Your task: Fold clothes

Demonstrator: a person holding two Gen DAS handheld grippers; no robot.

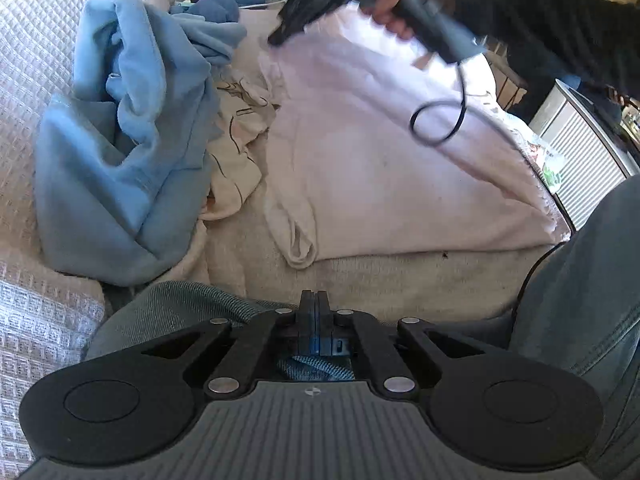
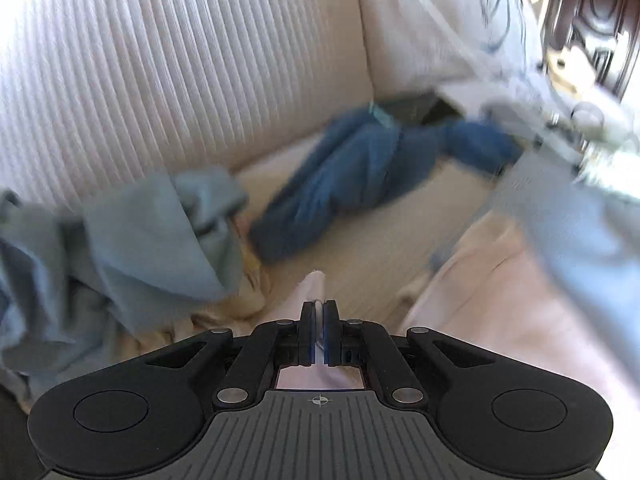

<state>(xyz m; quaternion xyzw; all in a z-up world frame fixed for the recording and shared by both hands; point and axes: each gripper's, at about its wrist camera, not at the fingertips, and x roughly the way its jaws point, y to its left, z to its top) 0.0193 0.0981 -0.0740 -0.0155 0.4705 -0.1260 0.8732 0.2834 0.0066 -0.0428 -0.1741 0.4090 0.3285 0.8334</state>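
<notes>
On the far left the white waffle-weave sofa cover (image 1: 36, 40) runs up into the back cushions. A light blue garment (image 1: 120, 140) lies crumpled against it in a tall heap, and just to its right a cream cloth with dark line drawings (image 1: 236, 152) peeks out, partly tucked under the blue.

In the middle of the seat a pale pink garment (image 1: 380, 140) spreads wide, one folded edge hanging in a loop toward the front. The left gripper (image 1: 315, 300) hangs low near the front of the seat, its jaws pressed together with nothing between them, above a knee in grey-blue denim (image 1: 180, 312); a second denim leg (image 1: 592, 280) stands at the right.

Up at the pink garment's far corner the right gripper (image 2: 319, 309) pinches a thin fold of that pink cloth (image 2: 500, 320) between its closed jaws, with a tip of fabric sticking out past the fingertips. The person's hand (image 1: 396, 4) wraps its grey handle, a black sleeve (image 1: 540, 12) behind and a black cable (image 1: 440, 120) looping down over the pink cloth.

Beyond it, toward the back cushion, a darker blue garment (image 2: 360, 176) lies twisted on the seat, blurred. At the far right stands a white ribbed unit (image 1: 580, 152).
</notes>
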